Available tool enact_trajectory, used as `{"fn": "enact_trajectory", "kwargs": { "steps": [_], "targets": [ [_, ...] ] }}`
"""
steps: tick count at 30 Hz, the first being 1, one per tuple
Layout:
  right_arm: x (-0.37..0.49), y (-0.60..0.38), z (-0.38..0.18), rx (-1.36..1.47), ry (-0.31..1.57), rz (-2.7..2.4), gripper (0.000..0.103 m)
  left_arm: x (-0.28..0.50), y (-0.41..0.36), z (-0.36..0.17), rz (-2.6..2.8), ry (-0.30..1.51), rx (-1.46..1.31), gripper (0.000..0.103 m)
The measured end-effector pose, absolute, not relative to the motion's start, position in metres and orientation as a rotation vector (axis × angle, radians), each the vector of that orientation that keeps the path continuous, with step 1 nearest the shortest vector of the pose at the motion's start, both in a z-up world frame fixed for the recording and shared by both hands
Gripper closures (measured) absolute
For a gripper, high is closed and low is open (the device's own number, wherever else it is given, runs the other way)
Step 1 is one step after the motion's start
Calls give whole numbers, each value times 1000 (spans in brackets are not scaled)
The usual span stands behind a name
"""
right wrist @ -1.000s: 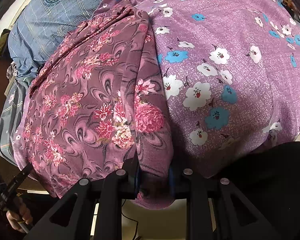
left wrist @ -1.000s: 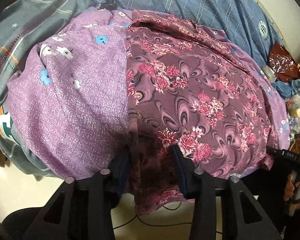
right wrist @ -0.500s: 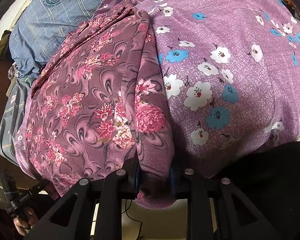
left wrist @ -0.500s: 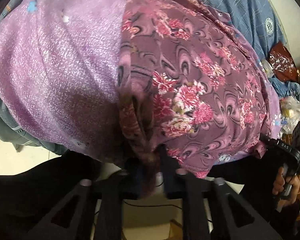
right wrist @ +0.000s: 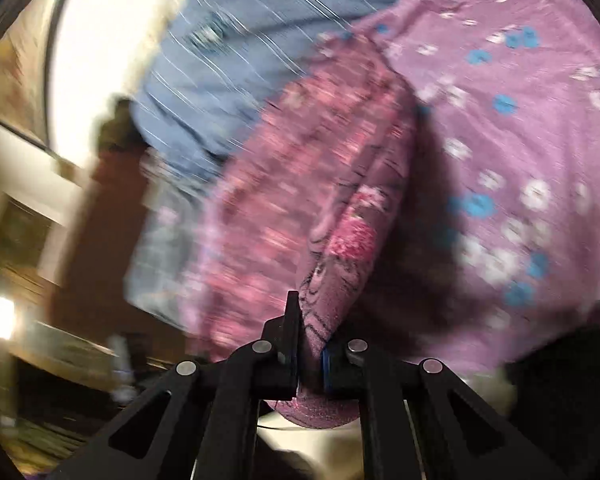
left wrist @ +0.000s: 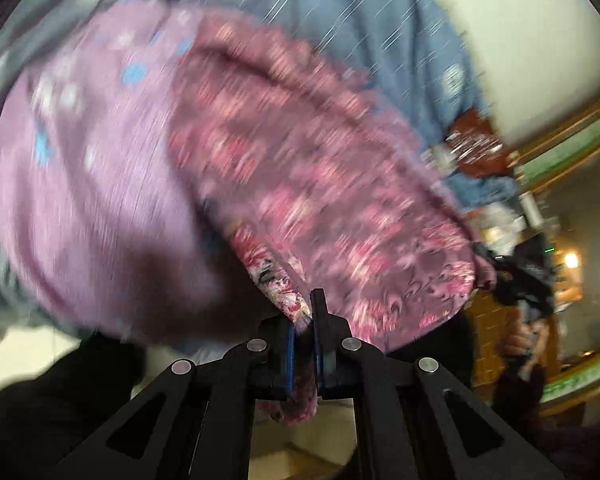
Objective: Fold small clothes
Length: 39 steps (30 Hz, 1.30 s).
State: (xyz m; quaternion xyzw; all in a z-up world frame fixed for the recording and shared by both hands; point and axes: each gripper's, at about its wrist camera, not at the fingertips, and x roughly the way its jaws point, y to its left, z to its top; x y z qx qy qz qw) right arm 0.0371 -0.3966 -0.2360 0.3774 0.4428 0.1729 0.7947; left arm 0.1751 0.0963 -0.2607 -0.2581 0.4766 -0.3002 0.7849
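Observation:
A maroon garment with pink flowers [left wrist: 320, 168] lies across a lilac flowered sheet [left wrist: 92, 168] on the bed; both views are blurred by motion. My left gripper [left wrist: 303, 312] is closing tight on the garment's near left corner, and a fold of cloth hangs down between its fingers. In the right wrist view the same garment [right wrist: 320, 168] runs up the middle. My right gripper [right wrist: 310, 332] is closing on the near right corner, with cloth bunched between its pads. Both held corners are lifted off the sheet [right wrist: 520, 128].
A blue plaid cloth [left wrist: 340, 12] covers the far side of the bed, also the blue plaid cloth [right wrist: 240, 60] in the right view. A dark red bag [left wrist: 472, 140] and clutter lie at the bed's right end. A person's hand [left wrist: 528, 340] holds the other gripper there.
Both grippers have shut on the garment's near corners and risen, tilting up so the wall and room show. The near hem has come up off the sheet.

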Motion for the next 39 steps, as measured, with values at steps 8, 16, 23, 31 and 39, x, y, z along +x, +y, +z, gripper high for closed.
{"fn": "enact_trajectory", "kwargs": {
  "steps": [8, 16, 23, 31, 39],
  "targets": [
    [129, -426, -199, 946, 762, 379, 96, 277, 141, -200, -657, 831, -692, 98],
    [290, -450, -228, 986, 761, 237, 96, 434, 133, -229, -507, 839, -774, 98],
    [395, -467, -324, 1079, 822, 58, 64, 554, 107, -311, -294, 948, -822, 98],
    [363, -467, -280, 833, 695, 94, 47, 518, 127, -291, -187, 567, -995, 63],
    [358, -345, -294, 320, 1126, 219, 75, 426, 53, -263, -159, 755, -803, 57]
  ]
}}
